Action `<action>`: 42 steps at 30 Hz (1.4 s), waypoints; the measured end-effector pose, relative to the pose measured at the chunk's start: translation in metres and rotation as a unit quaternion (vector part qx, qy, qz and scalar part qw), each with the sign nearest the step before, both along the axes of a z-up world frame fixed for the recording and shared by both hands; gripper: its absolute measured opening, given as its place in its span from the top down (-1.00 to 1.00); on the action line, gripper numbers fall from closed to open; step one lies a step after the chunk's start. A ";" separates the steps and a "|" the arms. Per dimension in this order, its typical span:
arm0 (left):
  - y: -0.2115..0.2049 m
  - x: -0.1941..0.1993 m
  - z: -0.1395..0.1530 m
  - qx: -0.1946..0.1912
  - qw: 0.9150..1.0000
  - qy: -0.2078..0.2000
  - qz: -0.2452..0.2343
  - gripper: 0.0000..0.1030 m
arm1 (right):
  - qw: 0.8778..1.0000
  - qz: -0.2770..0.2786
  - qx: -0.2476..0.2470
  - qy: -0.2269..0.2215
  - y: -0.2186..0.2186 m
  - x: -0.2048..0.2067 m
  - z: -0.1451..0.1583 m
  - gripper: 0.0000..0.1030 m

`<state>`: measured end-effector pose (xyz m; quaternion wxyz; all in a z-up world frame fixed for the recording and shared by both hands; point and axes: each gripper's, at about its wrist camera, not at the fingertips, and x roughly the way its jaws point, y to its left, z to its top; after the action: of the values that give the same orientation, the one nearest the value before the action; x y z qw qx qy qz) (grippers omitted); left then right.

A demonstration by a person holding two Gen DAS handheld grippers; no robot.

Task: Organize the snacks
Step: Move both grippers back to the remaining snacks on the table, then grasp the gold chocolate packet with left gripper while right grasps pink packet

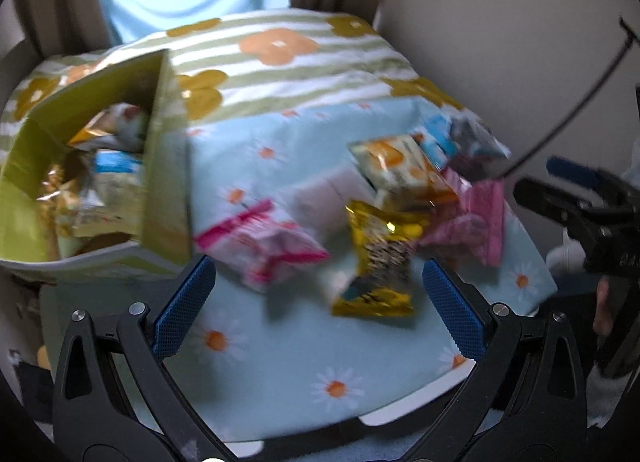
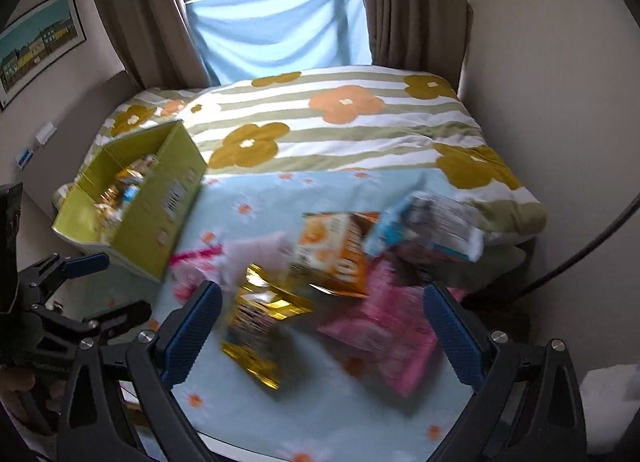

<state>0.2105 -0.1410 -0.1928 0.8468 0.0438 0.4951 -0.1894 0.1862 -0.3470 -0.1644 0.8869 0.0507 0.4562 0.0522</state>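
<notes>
Both released: left claw and right claw hovered wide above gold snack packet on daisy cloth; green box alongside, snack-filled.

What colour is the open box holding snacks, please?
Yellow-green box, clearest in the right wrist view.

An open green box sits at the left of the bed, on the daisy-print cloth's edge, already holding several wrapped snacks. To its right a loose heap lies on the cloth: a gold packet nearest, a white-and-pink packet beside it, an orange pack behind, a pink packet to the right, and a blue-and-white pack farthest back.
</notes>
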 end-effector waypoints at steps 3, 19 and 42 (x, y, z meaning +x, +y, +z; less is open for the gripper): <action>-0.018 -0.006 -0.007 0.004 1.000 0.002 -0.016 -0.99 | 1.000 -0.001 -0.007 0.009 -0.017 -0.004 -0.009 -0.95; -0.074 0.021 -0.100 0.005 0.993 0.091 -0.080 -0.86 | 0.995 0.036 -0.070 0.057 -0.040 -0.001 -0.074 -0.95; -0.070 0.042 -0.124 0.006 0.989 0.127 -0.080 0.06 | 0.960 0.164 -0.216 0.073 -0.005 0.022 -0.113 -0.95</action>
<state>0.2520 -0.2109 -0.3166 0.7587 0.0638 0.5950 -0.2576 0.2079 -0.3517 -0.2779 0.8201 -0.2137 0.5224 0.0939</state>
